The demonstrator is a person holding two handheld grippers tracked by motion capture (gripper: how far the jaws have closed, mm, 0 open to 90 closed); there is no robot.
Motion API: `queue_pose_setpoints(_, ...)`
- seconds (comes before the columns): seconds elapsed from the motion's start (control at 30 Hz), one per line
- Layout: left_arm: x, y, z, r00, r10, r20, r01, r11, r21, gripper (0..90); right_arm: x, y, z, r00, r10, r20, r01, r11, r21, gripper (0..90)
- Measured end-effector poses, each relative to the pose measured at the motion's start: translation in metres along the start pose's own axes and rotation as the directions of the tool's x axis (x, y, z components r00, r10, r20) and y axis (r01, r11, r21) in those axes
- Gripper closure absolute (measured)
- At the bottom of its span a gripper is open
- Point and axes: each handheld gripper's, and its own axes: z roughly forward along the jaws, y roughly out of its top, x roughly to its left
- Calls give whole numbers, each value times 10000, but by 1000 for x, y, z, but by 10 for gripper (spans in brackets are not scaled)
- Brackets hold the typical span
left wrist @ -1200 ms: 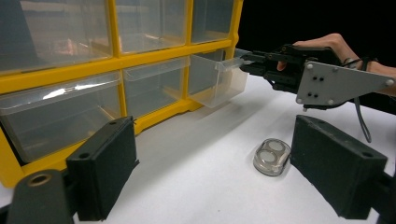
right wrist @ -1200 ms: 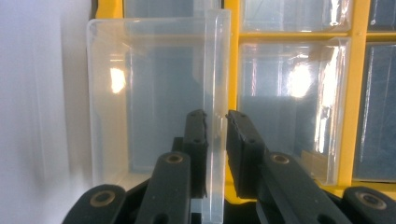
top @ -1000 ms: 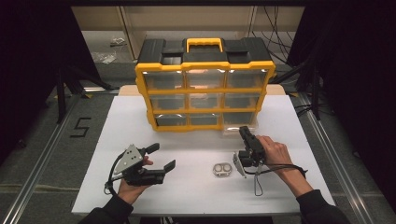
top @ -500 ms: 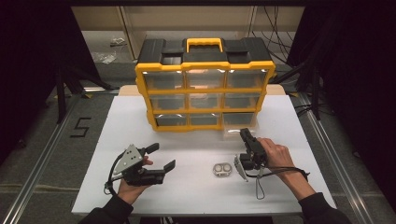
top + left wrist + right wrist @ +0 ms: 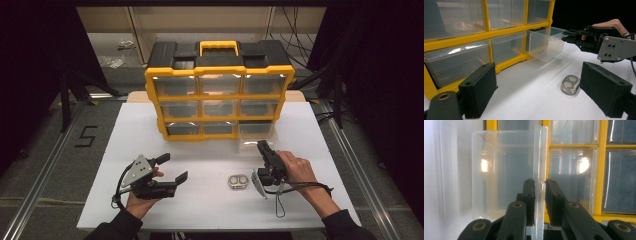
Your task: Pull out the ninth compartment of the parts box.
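A yellow organizer (image 5: 220, 85) with clear drawers stands at the back of the white table. Its bottom right drawer (image 5: 256, 131) is pulled partway out. My right gripper (image 5: 260, 144) is shut on that drawer's front lip. In the right gripper view the jaws (image 5: 539, 185) pinch the thin clear wall of the drawer (image 5: 504, 170). The left gripper view shows the drawer (image 5: 545, 43) sticking out with the right gripper (image 5: 565, 35) at its edge. My left gripper (image 5: 172, 167) rests open on the table at the near left, nothing between its jaws (image 5: 539, 72).
A small clear case (image 5: 238, 181) holding two round pieces lies on the table between the grippers, close to the right hand, also in the left gripper view (image 5: 570, 85). The white table top (image 5: 210, 150) has bare room in front of the organizer. A cable trails from the right gripper.
The right gripper has shifted only slightly, still on the drawer's lip. The left gripper has stayed where it was.
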Motion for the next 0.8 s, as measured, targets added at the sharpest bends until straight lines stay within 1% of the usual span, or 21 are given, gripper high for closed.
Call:
queue_pose_setpoints(0.23, 1, 0, -1, 10000, -17, 4, 17, 10000, -39, 134, 0, -1, -2, 10000, -17, -12, 17, 10000, -17, 794)
queue_pose_setpoints(0.3, 1, 0, -1, 10000, -25, -5, 25, 10000, -33, 134, 1, -2, -3, 10000, 74, -44, -74, 10000, 58, 793)
queue_pose_setpoints(0.37, 0, 0, -1, 10000, 6, 2, -6, 10000, -23, 134, 1, -2, -4, 10000, 11, -48, -11, 10000, 32, 793)
queue_pose_setpoints(0.43, 0, 0, -1, 10000, 15, 11, -15, 10000, -17, 134, 1, -1, -5, 9999, 72, -109, -71, 9999, 89, 793)
queue_pose_setpoints(0.5, 0, 0, 0, 10000, 1, 10, -1, 10000, -8, 134, 1, -1, -5, 9999, -33, -133, 33, 10000, 7, 792)
queue_pose_setpoints(0.53, 0, 0, 0, 10000, -14, 1, 14, 10000, 5, 134, 2, -1, -6, 9998, -13, -177, 14, 10000, 55, 791)
queue_pose_setpoints(0.63, 1, 0, 0, 10000, -43, -7, 43, 10000, -15, 134, 4, 1, -6, 9997, -54, -224, 54, 10000, -22, 788)
queue_pose_setpoints(0.8, 0, 0, 0, 10000, 11, 14, -11, 10000, -1, 134, 4, 1, -6, 9996, -44, -276, 43, 10000, -31, 786)
